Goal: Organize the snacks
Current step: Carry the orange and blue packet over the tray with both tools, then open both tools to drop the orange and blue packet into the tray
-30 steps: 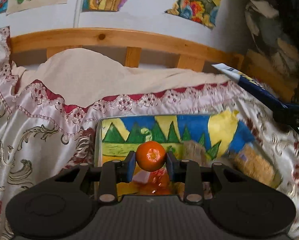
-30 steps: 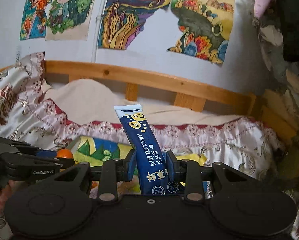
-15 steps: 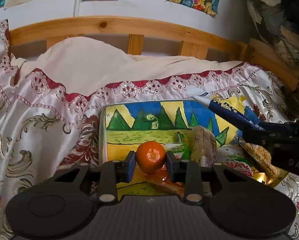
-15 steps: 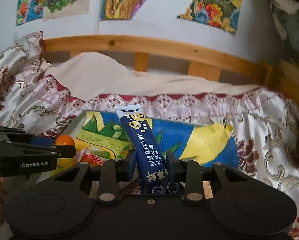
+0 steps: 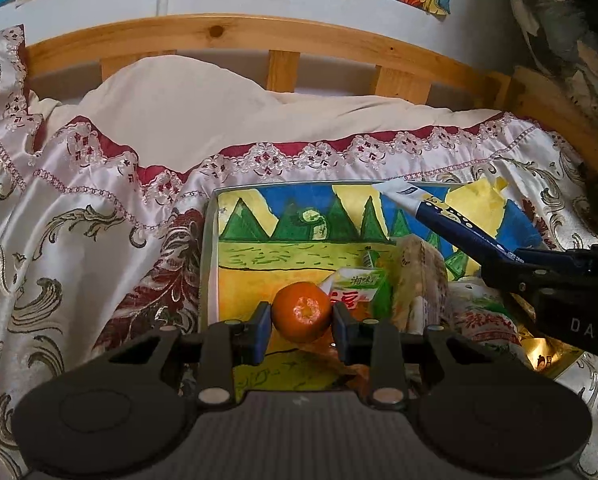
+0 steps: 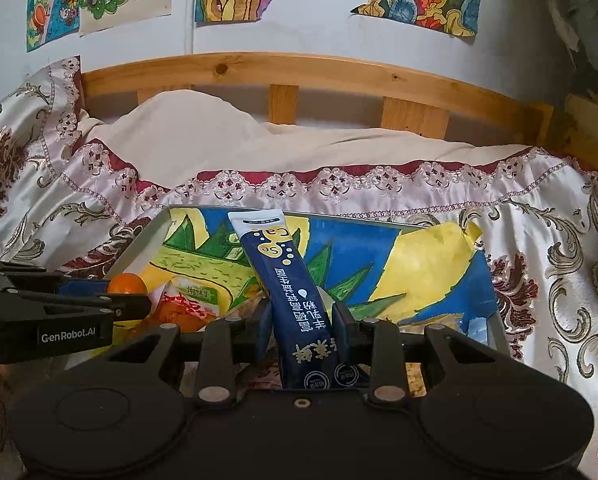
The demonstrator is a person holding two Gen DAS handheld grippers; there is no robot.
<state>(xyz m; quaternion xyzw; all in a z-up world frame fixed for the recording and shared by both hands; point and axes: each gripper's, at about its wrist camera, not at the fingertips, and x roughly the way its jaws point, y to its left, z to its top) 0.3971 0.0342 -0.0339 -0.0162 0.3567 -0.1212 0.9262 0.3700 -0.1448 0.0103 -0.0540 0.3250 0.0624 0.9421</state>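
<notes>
My left gripper is shut on an orange tangerine and holds it low over the near left part of a grey tray lined with a painted landscape. My right gripper is shut on a dark blue stick packet that points up and away over the tray. The packet and right gripper also show at the right of the left wrist view. The tangerine shows at the left of the right wrist view.
Several snack packs lie in the tray's near part, among them a green and white pack and a tan bag. The tray sits on a patterned satin bedspread. A wooden bed rail and wall drawings are behind.
Both grippers have come down and forward over the tray with their loads. The blue packet has dropped from above the bedspread to just over the tray's far right.
</notes>
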